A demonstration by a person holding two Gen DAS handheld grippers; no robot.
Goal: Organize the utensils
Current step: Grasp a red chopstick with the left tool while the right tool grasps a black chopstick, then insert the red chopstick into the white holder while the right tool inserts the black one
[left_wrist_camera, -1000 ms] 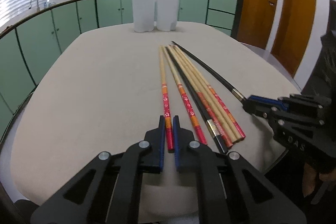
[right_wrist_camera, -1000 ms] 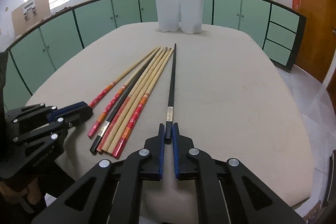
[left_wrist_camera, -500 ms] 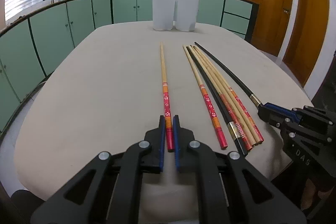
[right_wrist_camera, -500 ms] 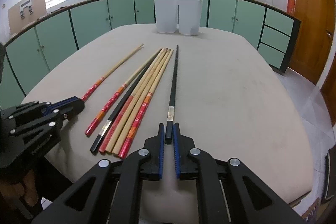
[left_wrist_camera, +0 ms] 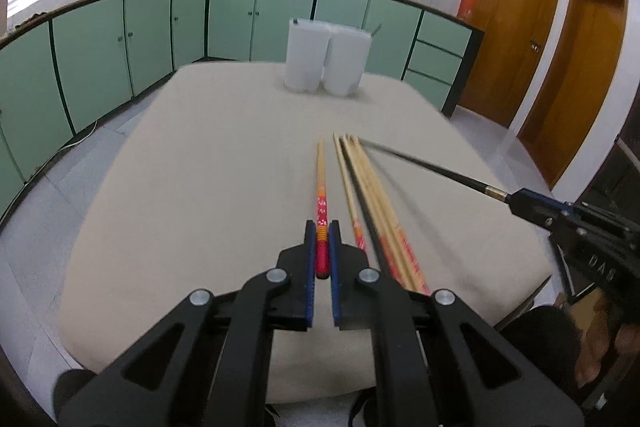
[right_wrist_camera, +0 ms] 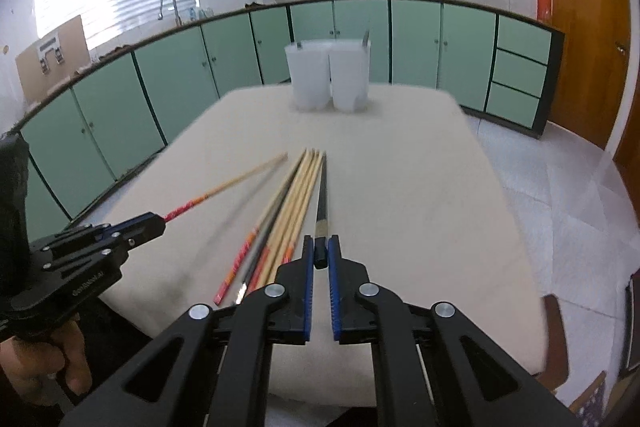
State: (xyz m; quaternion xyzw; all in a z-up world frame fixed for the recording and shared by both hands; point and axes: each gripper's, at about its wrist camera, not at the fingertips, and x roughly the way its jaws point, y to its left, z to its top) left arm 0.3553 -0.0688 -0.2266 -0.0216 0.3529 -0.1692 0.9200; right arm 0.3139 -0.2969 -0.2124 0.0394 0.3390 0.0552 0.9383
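My left gripper (left_wrist_camera: 322,233) is shut on the red end of a bamboo chopstick (left_wrist_camera: 321,187) and holds it lifted above the beige table (left_wrist_camera: 200,167). My right gripper (right_wrist_camera: 321,247) is shut on the end of a black chopstick (right_wrist_camera: 321,195), also lifted. Each held stick shows in the other view: the black chopstick (left_wrist_camera: 432,167) and the red-ended chopstick (right_wrist_camera: 232,183). Several more chopsticks (left_wrist_camera: 372,199) lie bundled on the table between the grippers (right_wrist_camera: 288,211). Two white utensil holders (left_wrist_camera: 326,61) stand side by side at the table's far end (right_wrist_camera: 328,75).
Green kitchen cabinets (left_wrist_camera: 120,39) run along the far and left sides. Wooden doors (left_wrist_camera: 556,59) stand at the right. The table's near edge (left_wrist_camera: 304,363) is just below the grippers. A tiled floor (right_wrist_camera: 560,187) lies to the right.
Both grippers have risen with their chopsticks, lifting them off the table. The red-ended and black chopsticks have left the bundle, which stays on the table.
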